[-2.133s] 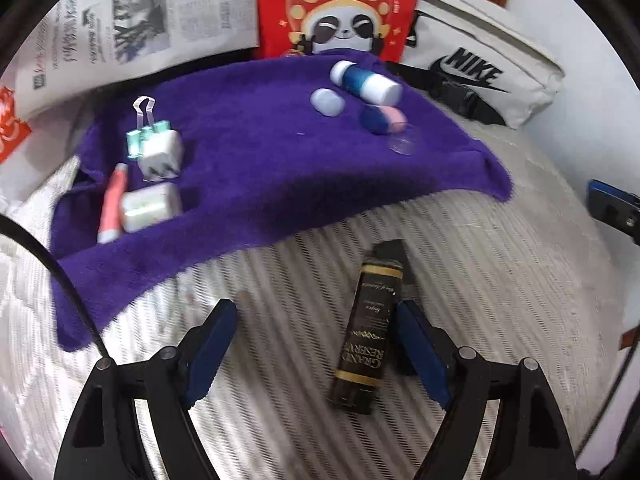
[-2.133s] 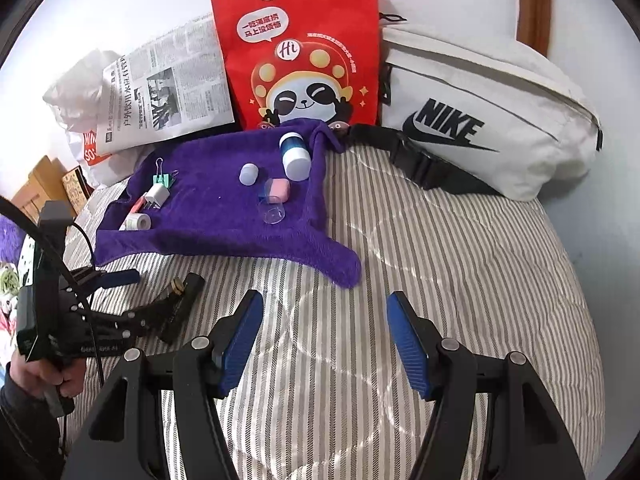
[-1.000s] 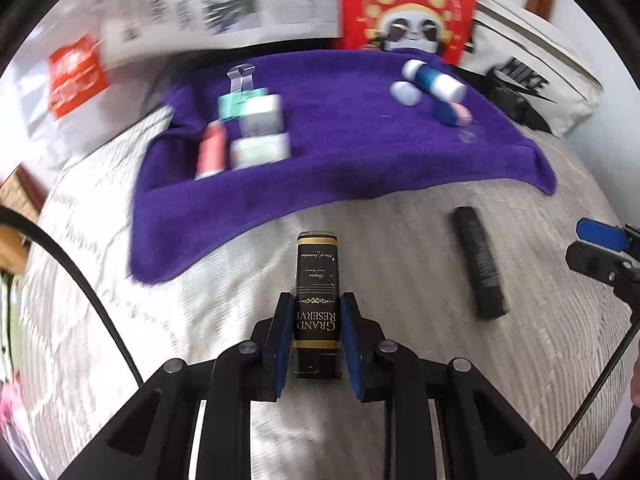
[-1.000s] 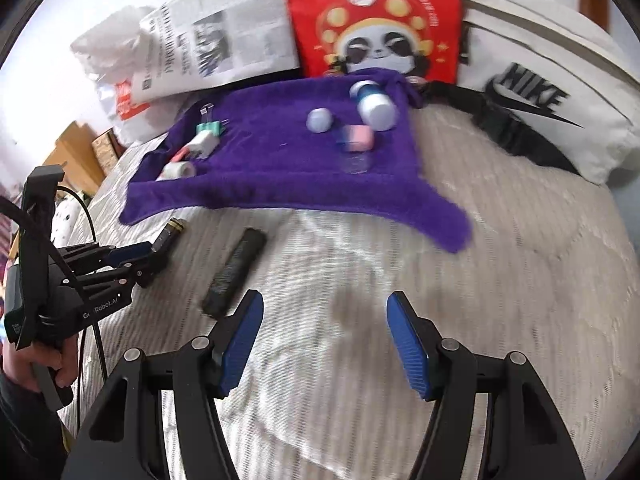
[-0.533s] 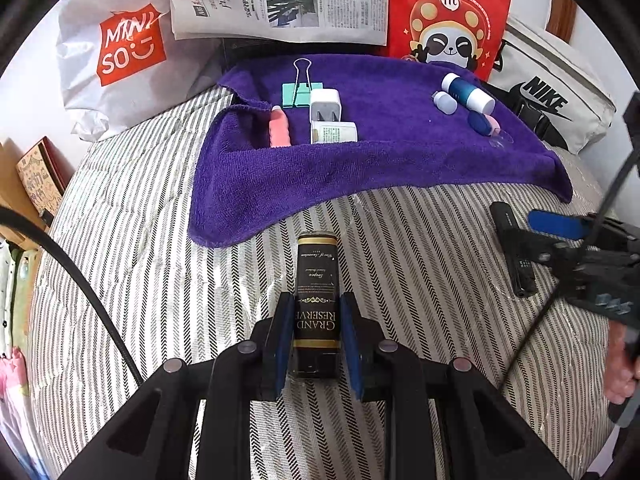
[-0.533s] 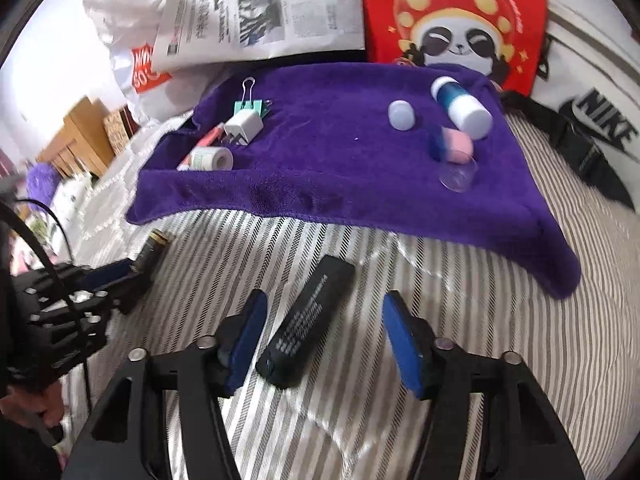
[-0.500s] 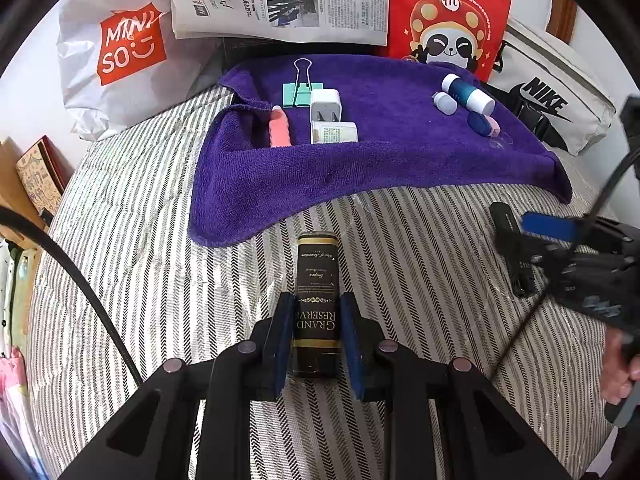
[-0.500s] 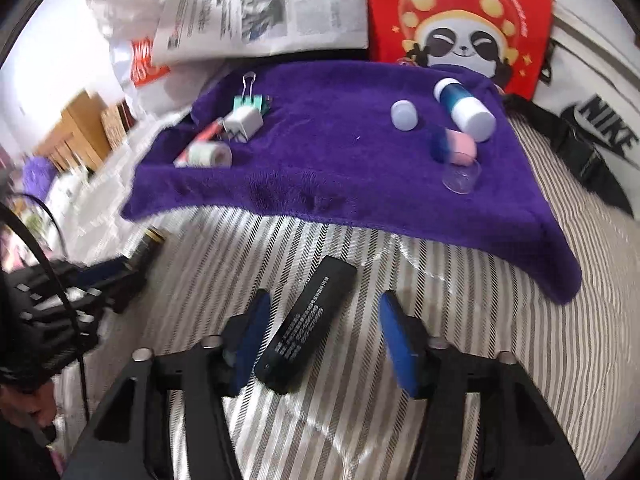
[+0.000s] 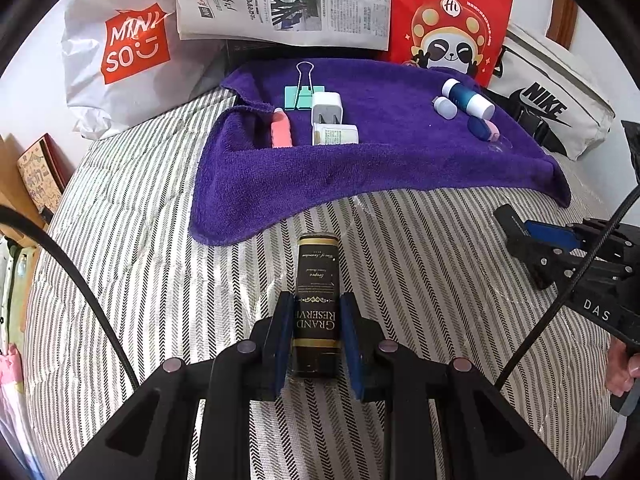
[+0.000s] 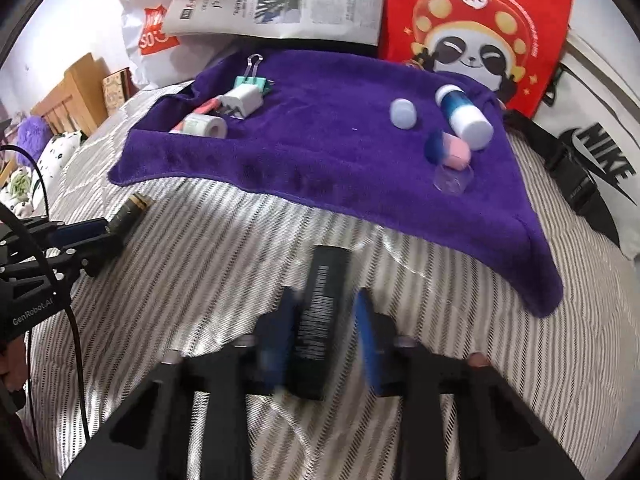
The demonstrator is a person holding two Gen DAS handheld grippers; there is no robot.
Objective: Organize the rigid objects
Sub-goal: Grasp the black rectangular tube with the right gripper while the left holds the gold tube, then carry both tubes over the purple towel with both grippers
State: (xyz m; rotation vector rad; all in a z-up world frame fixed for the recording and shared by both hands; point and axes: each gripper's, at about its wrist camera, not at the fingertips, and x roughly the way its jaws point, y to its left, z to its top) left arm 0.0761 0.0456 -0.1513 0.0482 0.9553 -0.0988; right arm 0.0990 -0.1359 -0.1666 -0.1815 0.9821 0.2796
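Observation:
My left gripper [image 9: 316, 312] is shut on a black and gold "Grand Reserve" tube [image 9: 317, 276], held over the striped bed in front of the purple towel [image 9: 400, 168]. My right gripper [image 10: 326, 308] has its blue pads around a black rectangular stick [image 10: 320, 320], the frame blurred; a small gap shows at the right pad. On the towel lie a green binder clip [image 9: 302, 94], a white charger [image 9: 326, 108], a pink tube [image 9: 280, 132], a white roll [image 9: 334, 134], a blue-white bottle [image 9: 468, 100], a white cap [image 9: 445, 107] and a blue-pink piece [image 9: 482, 128].
A Miniso bag [image 9: 120, 60], newspaper [image 9: 288, 4], red panda bag [image 9: 448, 20] and white Nike bag [image 9: 552, 108] stand behind the towel. A clear cap [image 10: 452, 178] lies at the towel's right side. Books [image 9: 36, 176] stand off the bed's left edge.
My left gripper closed on the Grand Reserve tube and drew it back left. My right gripper moved down over the black stick and its pads have narrowed around it.

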